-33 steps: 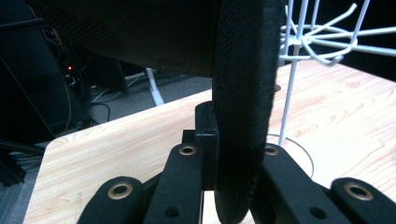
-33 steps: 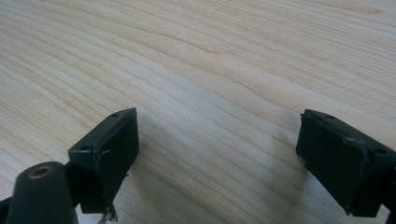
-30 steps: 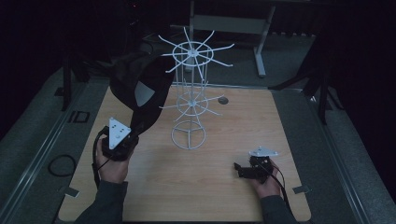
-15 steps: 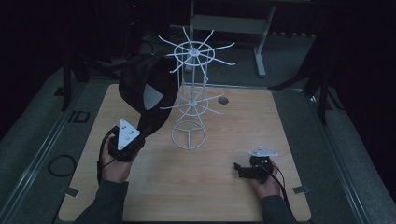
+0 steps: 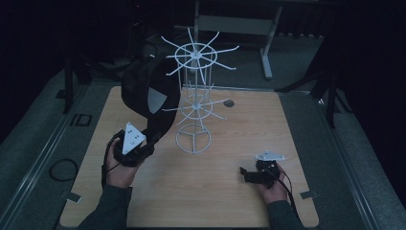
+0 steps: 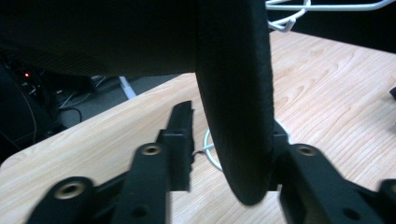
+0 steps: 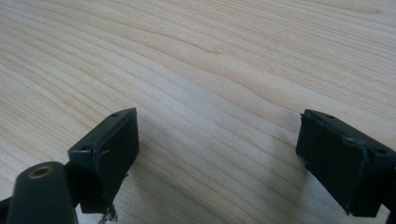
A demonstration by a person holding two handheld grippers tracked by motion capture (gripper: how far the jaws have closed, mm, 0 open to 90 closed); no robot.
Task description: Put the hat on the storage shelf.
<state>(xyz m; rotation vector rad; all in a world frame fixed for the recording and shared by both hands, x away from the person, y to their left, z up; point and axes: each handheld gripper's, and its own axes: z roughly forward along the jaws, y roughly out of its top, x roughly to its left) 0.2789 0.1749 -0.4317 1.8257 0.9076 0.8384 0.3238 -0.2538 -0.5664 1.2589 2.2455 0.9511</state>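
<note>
The black cap [image 5: 148, 96] hangs on the white wire rack [image 5: 194, 103], above and just ahead of the left hand-held gripper [image 5: 152, 143]. In the left gripper view the cap's brim [image 6: 236, 116] stands between the two jaws; it lies against the right jaw, while a gap remains to the left one. These jaws have just been opening and stand about half wide, so the brim is not clamped. The right hand-held gripper [image 5: 245, 175] rests low over the desk [image 5: 230, 201], well apart from the rack, with its jaws wide and nothing between them.
</note>
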